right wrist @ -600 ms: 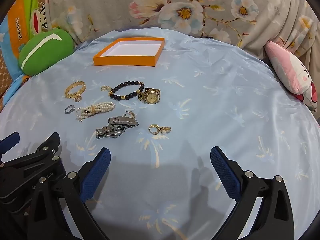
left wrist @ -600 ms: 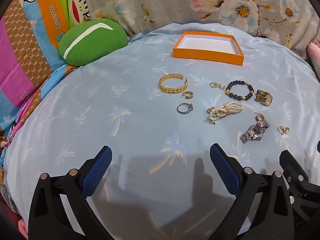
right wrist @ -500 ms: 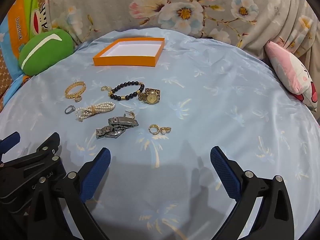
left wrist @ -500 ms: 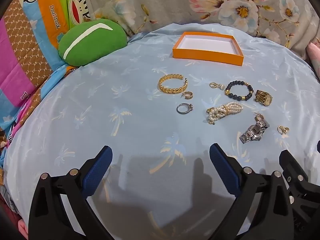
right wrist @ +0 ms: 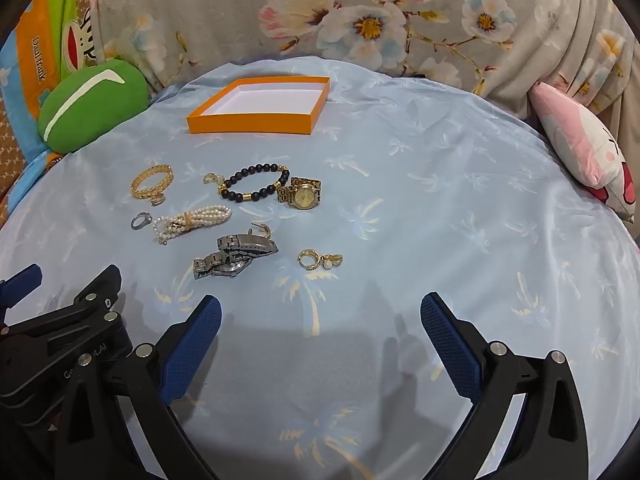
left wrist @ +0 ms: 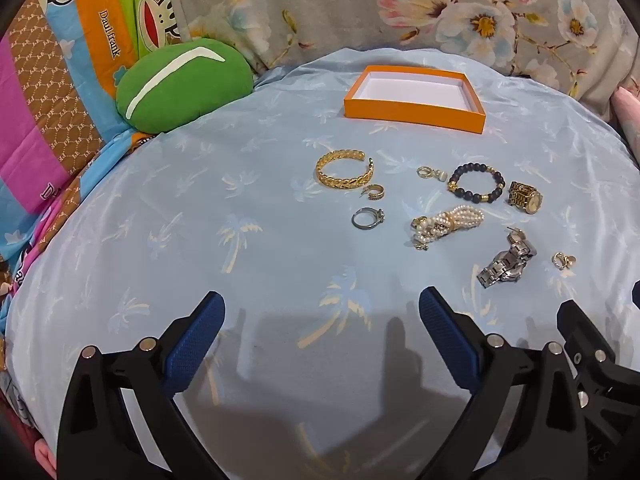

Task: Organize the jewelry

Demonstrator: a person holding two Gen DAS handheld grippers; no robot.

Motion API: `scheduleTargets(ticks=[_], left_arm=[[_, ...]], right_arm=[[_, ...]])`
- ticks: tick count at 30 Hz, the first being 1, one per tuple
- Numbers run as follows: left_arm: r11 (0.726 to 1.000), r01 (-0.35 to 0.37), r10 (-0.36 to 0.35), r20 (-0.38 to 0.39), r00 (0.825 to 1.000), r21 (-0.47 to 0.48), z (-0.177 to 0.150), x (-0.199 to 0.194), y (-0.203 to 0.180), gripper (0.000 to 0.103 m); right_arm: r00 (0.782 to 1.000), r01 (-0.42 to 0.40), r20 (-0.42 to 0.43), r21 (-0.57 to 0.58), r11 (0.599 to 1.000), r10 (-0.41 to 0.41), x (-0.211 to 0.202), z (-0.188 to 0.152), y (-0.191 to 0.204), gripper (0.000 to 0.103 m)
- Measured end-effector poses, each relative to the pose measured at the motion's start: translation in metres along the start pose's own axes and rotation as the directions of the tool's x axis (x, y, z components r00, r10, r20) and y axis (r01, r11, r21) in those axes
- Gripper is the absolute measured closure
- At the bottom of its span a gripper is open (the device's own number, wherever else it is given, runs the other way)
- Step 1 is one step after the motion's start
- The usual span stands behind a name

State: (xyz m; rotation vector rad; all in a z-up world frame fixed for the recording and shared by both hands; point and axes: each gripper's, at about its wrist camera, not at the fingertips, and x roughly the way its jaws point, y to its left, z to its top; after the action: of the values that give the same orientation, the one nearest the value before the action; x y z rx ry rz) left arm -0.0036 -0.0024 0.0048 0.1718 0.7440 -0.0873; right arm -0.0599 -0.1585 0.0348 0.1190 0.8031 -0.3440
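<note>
An empty orange box (left wrist: 414, 98) (right wrist: 260, 106) stands at the far side of the blue sheet. Before it lie a gold cuff (left wrist: 345, 169) (right wrist: 152, 182), a black bead bracelet (left wrist: 476, 183) (right wrist: 256, 182), a gold watch (left wrist: 525, 197) (right wrist: 302, 194), a pearl bracelet (left wrist: 446, 222) (right wrist: 192, 220), a silver ring (left wrist: 367, 217), a silver watch (left wrist: 506, 264) (right wrist: 232, 256) and a gold earring (right wrist: 318, 260). My left gripper (left wrist: 320, 336) and right gripper (right wrist: 320, 332) are both open and empty, near the front, apart from the jewelry.
A green cushion (left wrist: 184, 84) lies at the back left and a pink plush pillow (right wrist: 584, 148) at the right edge. A floral blanket (right wrist: 360, 12) rises behind the box. The left gripper's body (right wrist: 60, 340) shows at the right wrist view's lower left.
</note>
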Motion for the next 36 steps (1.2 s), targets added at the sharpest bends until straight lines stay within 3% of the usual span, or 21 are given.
scheduleTargets(ticks=[36], left_arm=[[1.000,0.001,-0.001,0.002,1.000,-0.001,0.0015,0.0004,-0.0013,0.008]], right_arm=[[1.000,-0.003,-0.003,0.003,1.000,0.003,0.0024,0.0012,-0.0003,0.005]])
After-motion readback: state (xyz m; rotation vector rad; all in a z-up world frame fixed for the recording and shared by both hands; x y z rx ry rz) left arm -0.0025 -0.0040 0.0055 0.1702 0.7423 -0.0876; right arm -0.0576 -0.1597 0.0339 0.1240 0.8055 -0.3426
